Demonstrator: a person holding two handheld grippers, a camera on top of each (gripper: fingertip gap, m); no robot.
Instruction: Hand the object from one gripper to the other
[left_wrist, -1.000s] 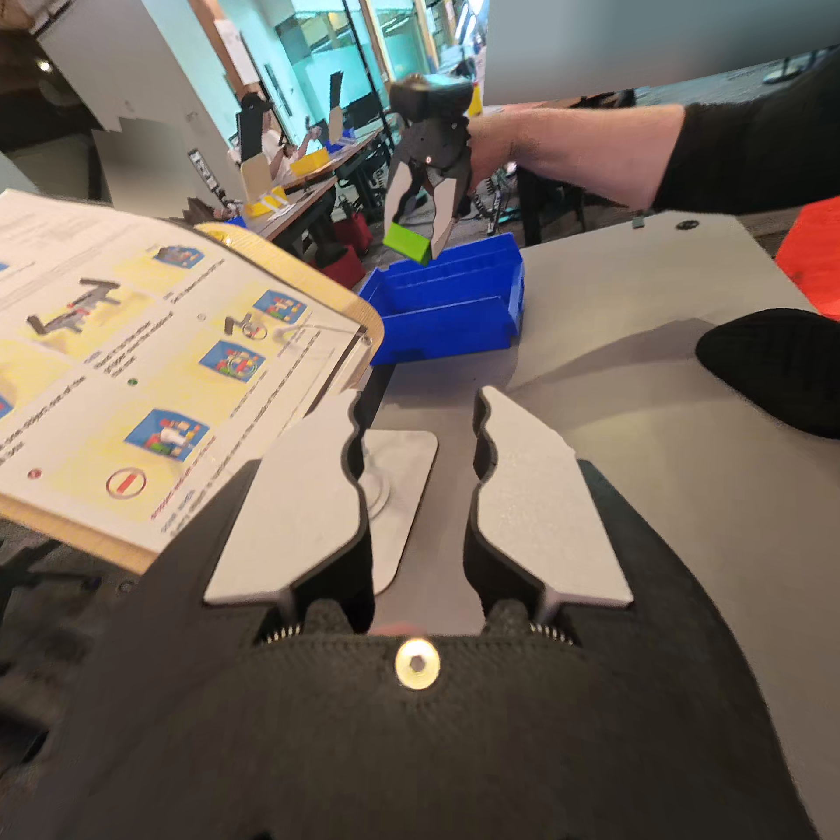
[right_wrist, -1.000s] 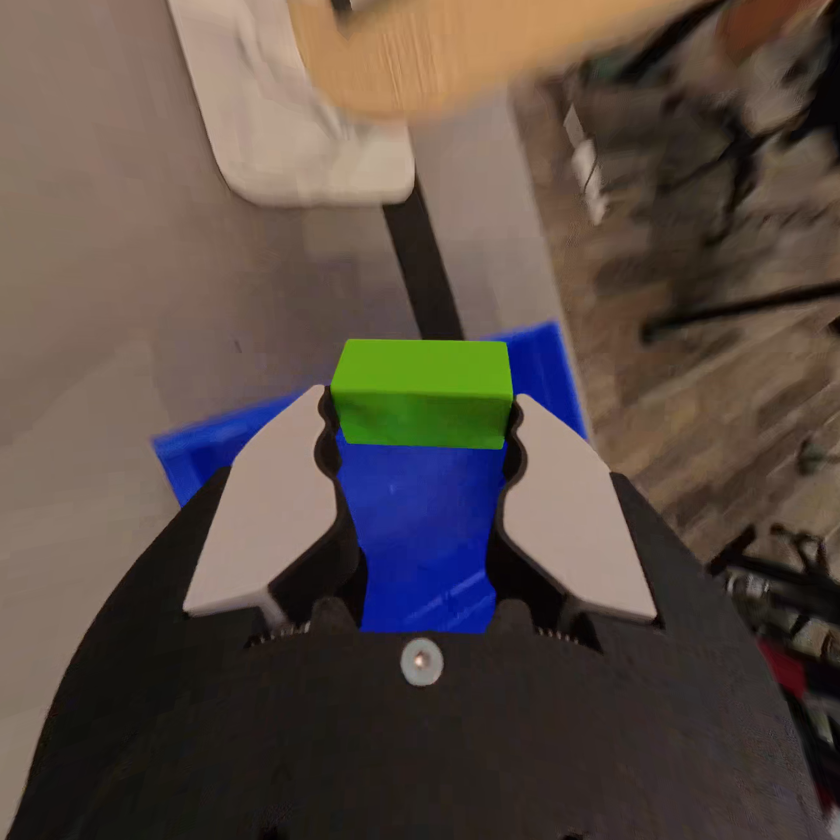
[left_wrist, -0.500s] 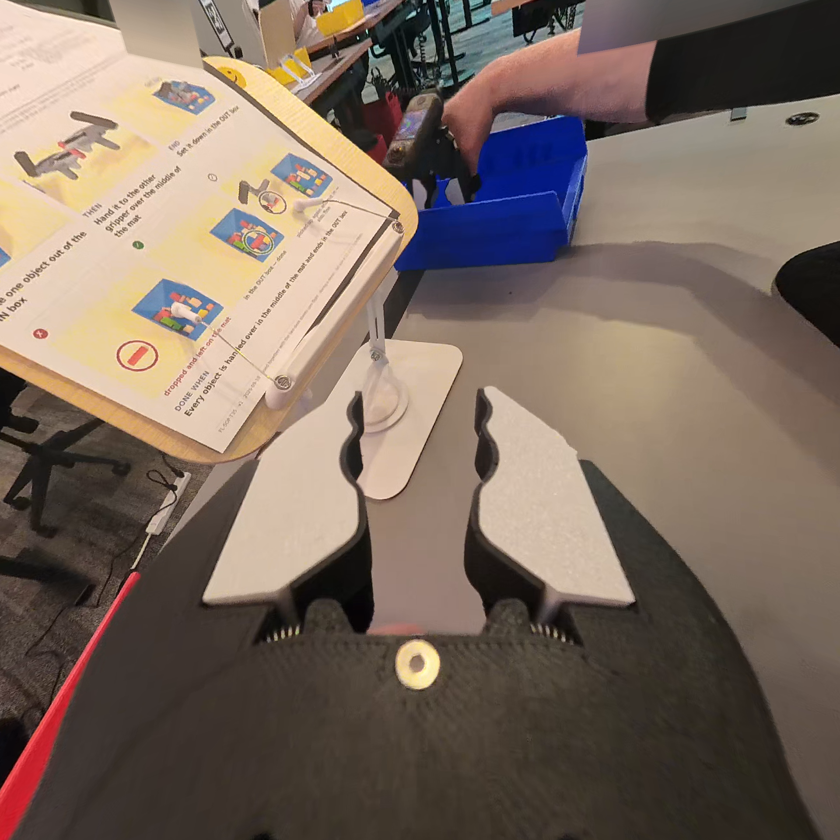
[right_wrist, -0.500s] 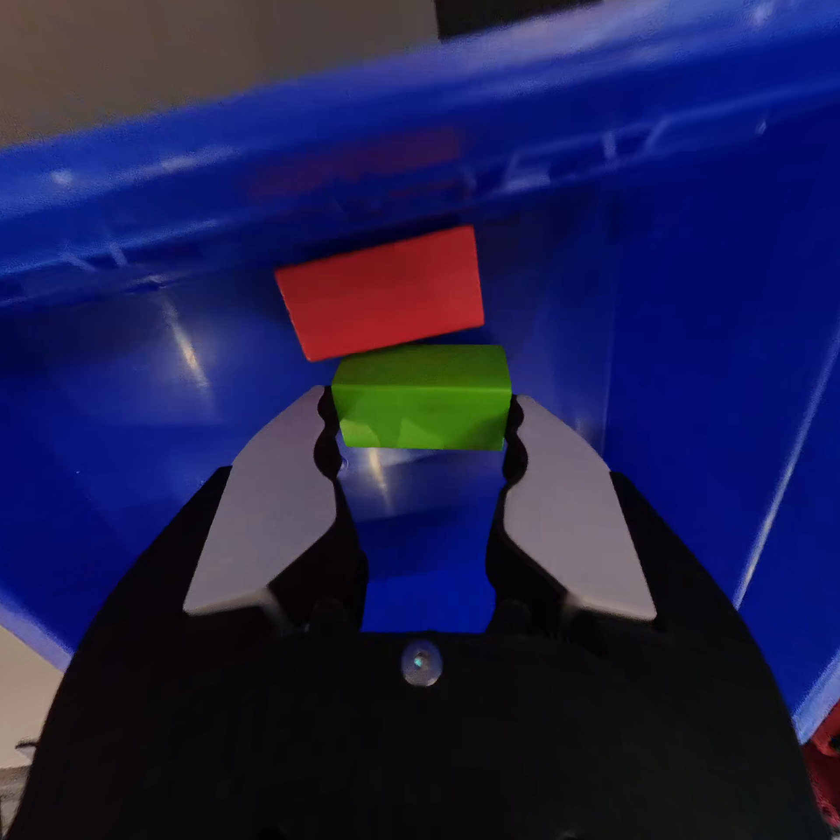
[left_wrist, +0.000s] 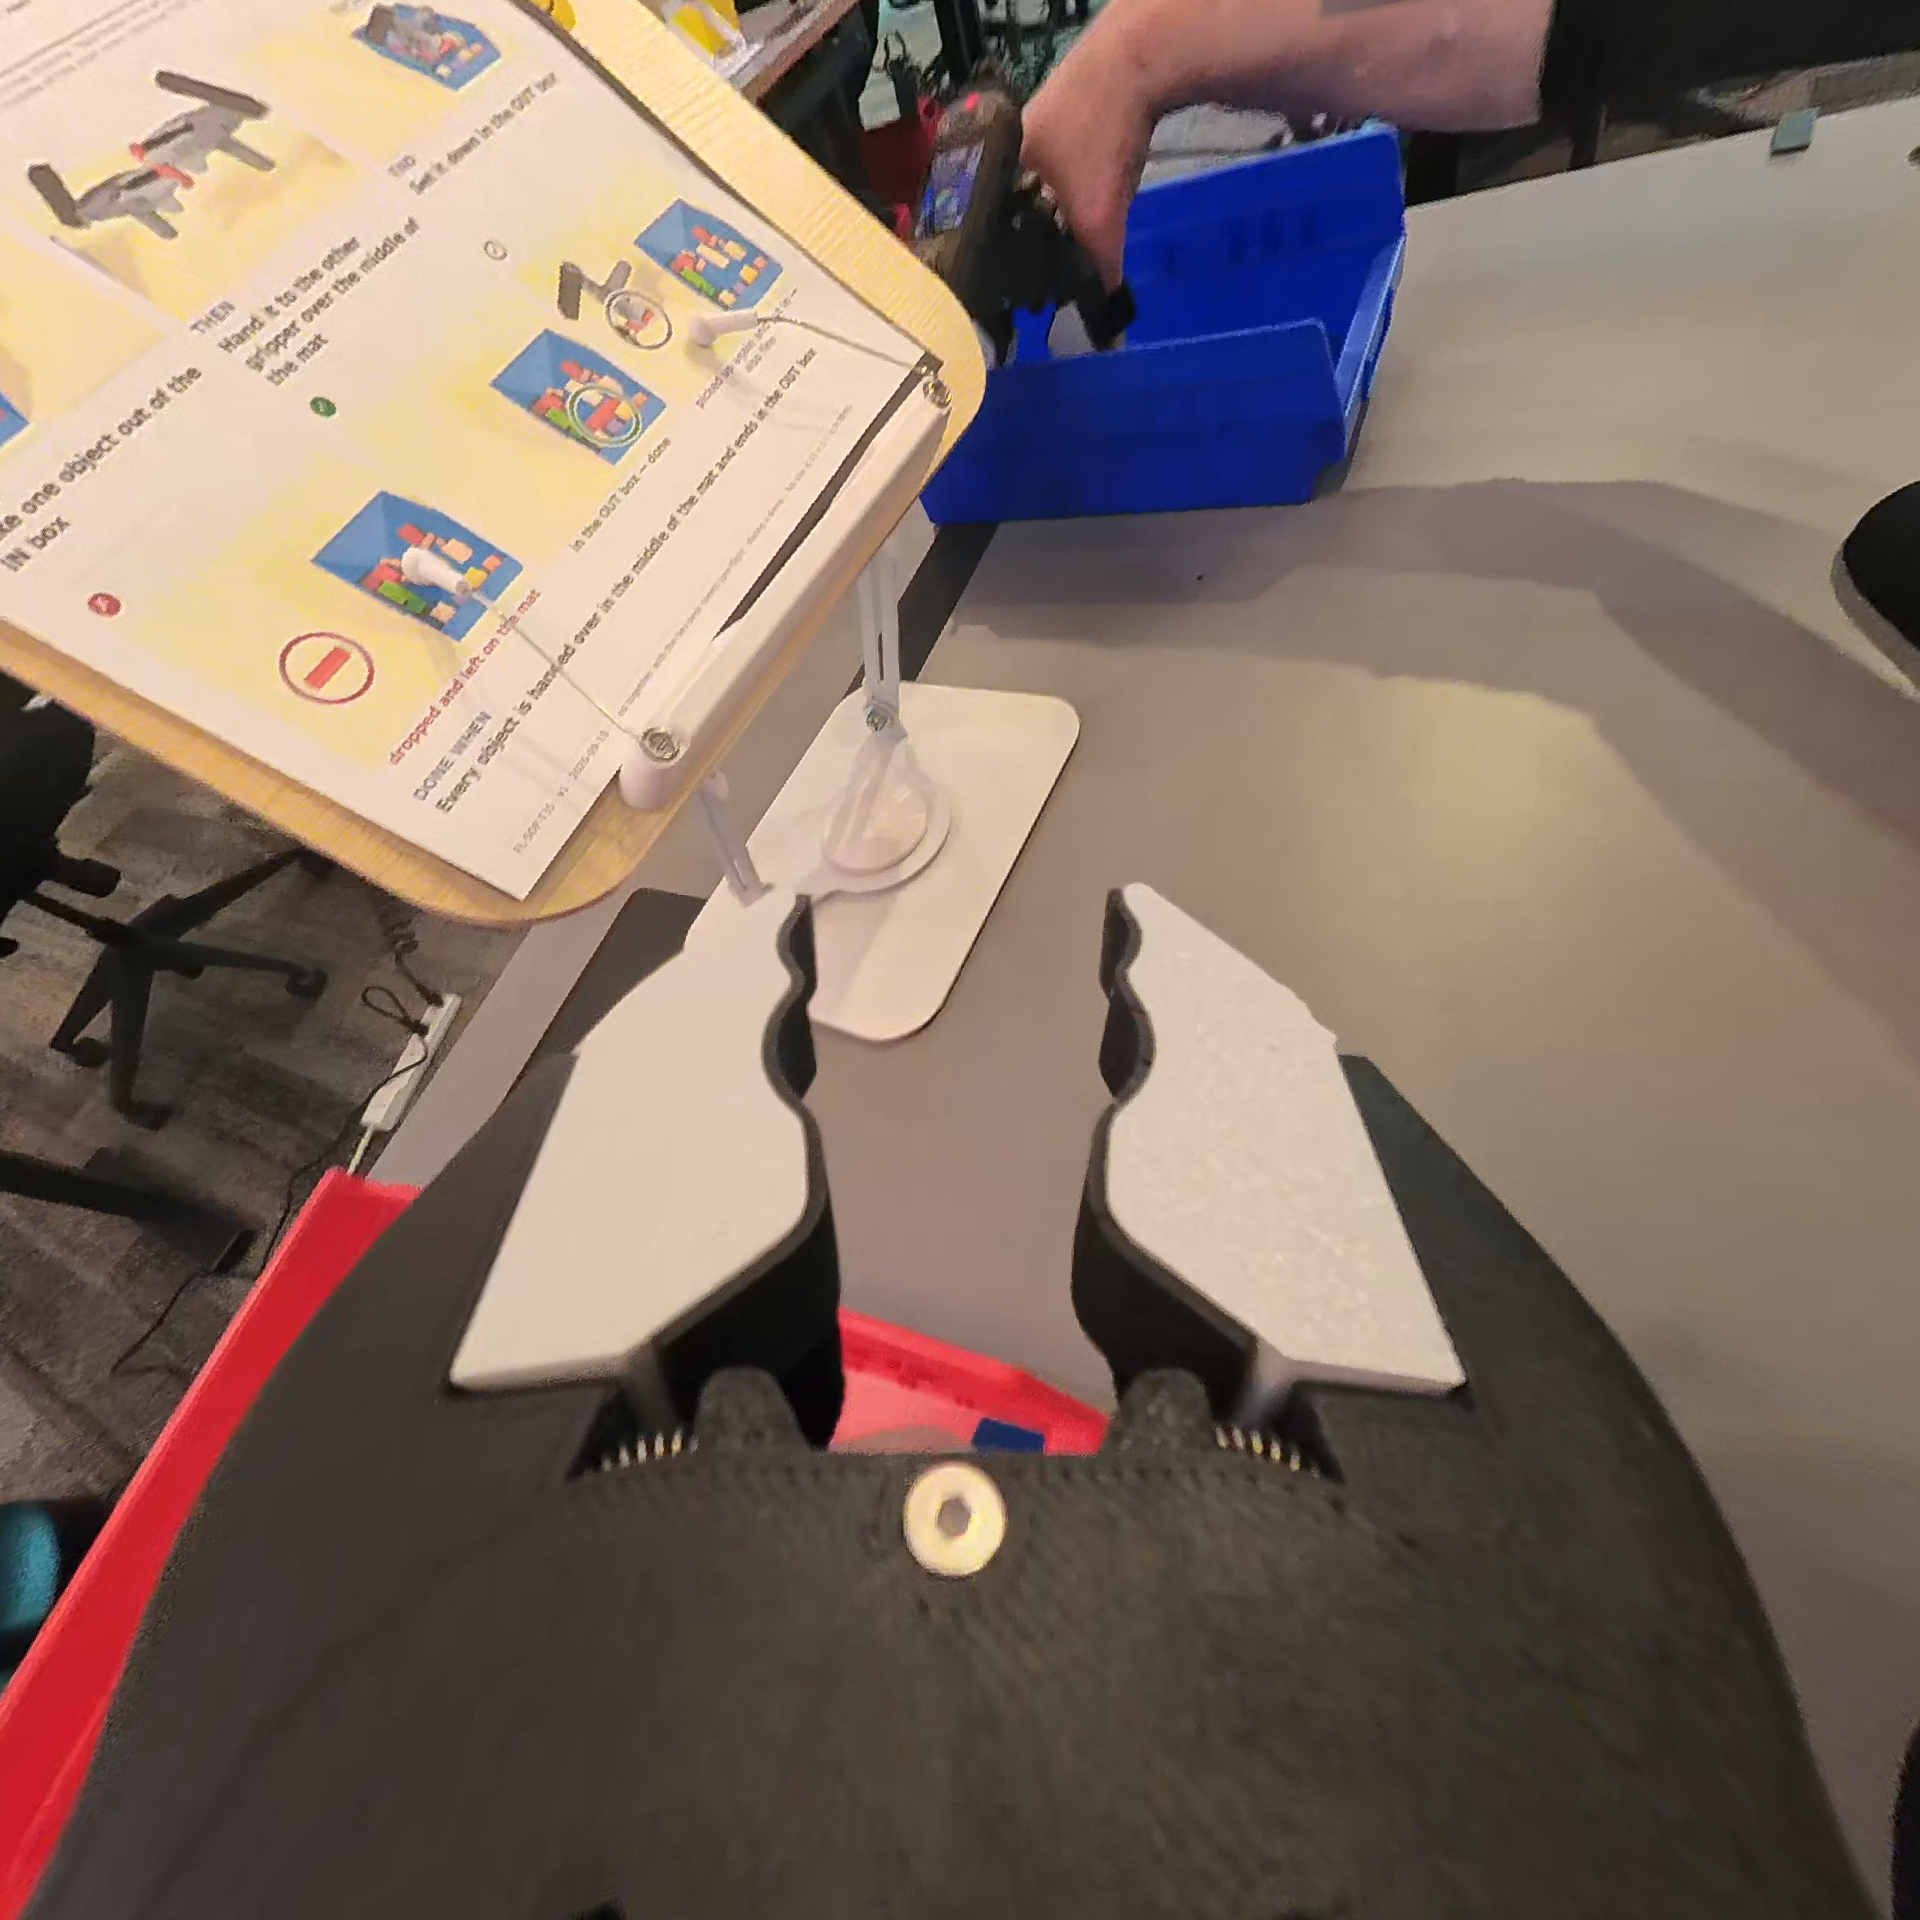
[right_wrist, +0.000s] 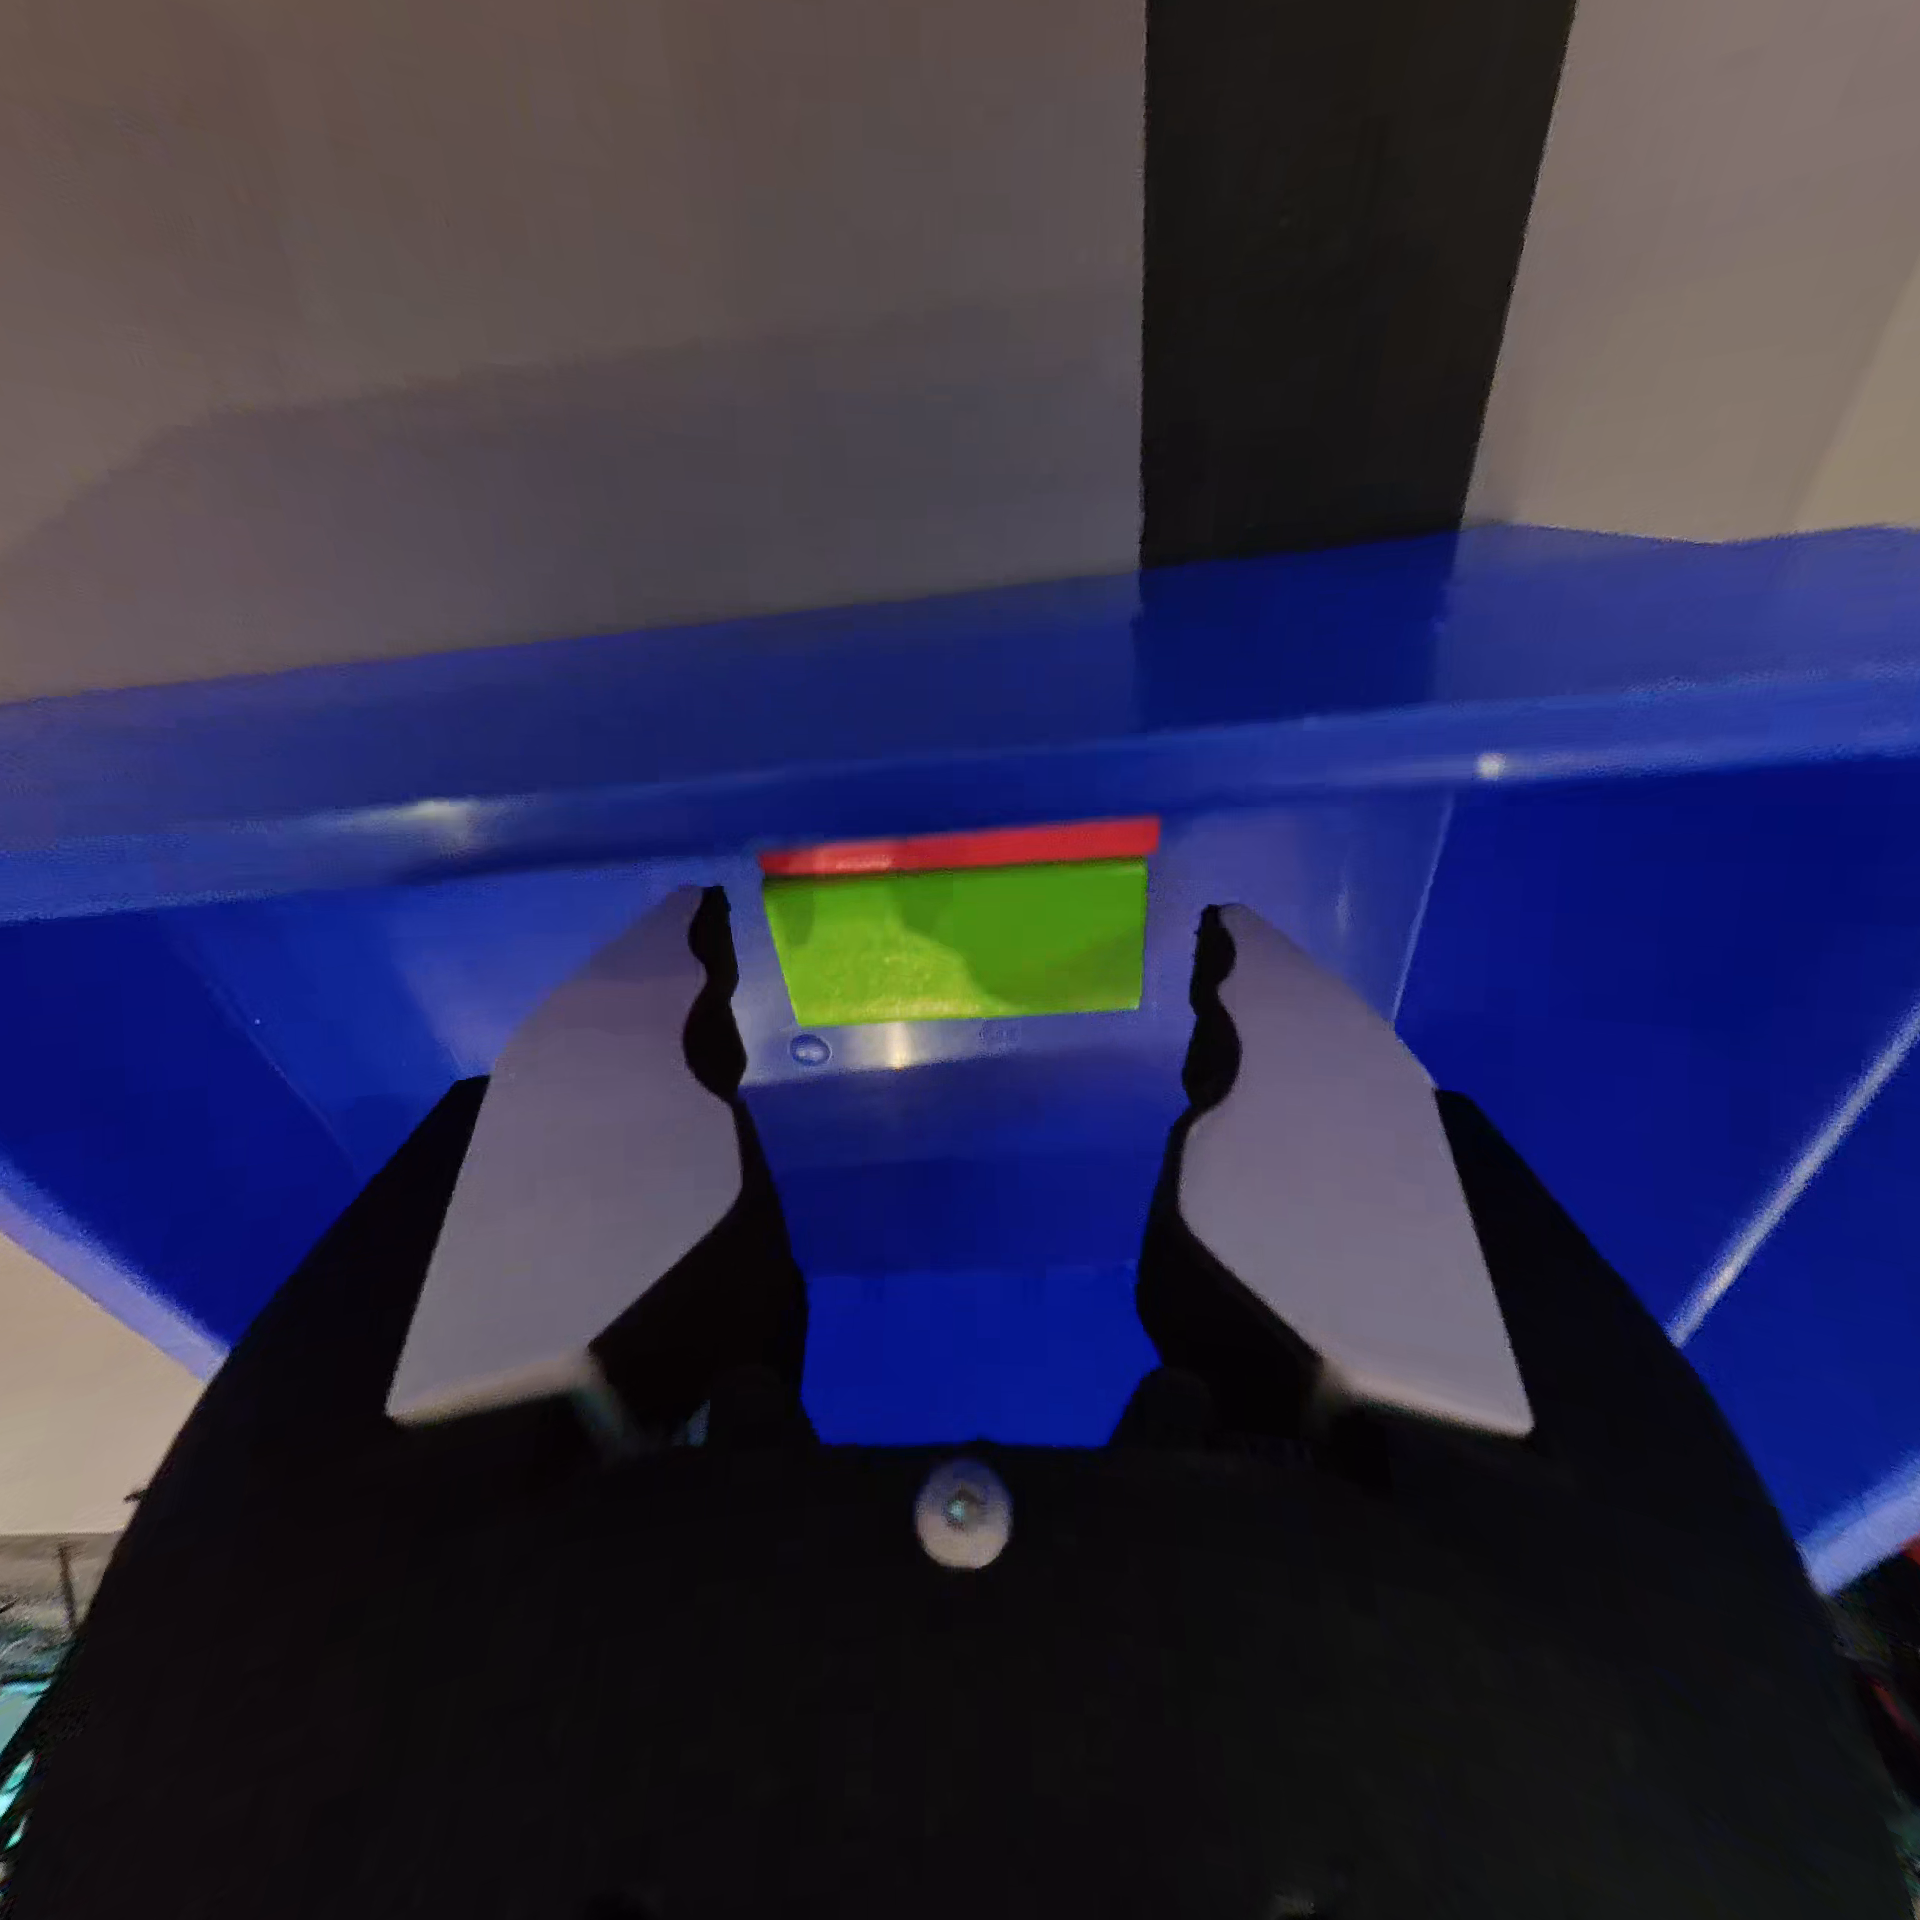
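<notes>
In the right wrist view a green block (right_wrist: 956, 940) lies on the floor of the blue bin (right_wrist: 1610, 935), against a red block (right_wrist: 961, 844) behind it. My right gripper (right_wrist: 961, 920) is open inside the bin, with a gap between each pad and the green block. In the left wrist view my left gripper (left_wrist: 956, 914) is open and empty above the grey table (left_wrist: 1455, 883). The right gripper (left_wrist: 1049, 281), held by a hand, shows far off, dipped into the blue bin (left_wrist: 1143, 436).
A wooden board with an instruction sheet (left_wrist: 416, 416) on a white stand (left_wrist: 935, 831) stands at the left. A red bin (left_wrist: 935, 1382) sits under my left gripper. A black mat (left_wrist: 1881, 582) lies at the right edge. An office chair (left_wrist: 135, 935) stands on the floor. Across from one pair of fingers to the other is roughly 55 centimetres.
My right gripper carried the green block down into the blue bin, then opened and let it go beside the red block. My left gripper drew back over the red bin and opened slightly.
</notes>
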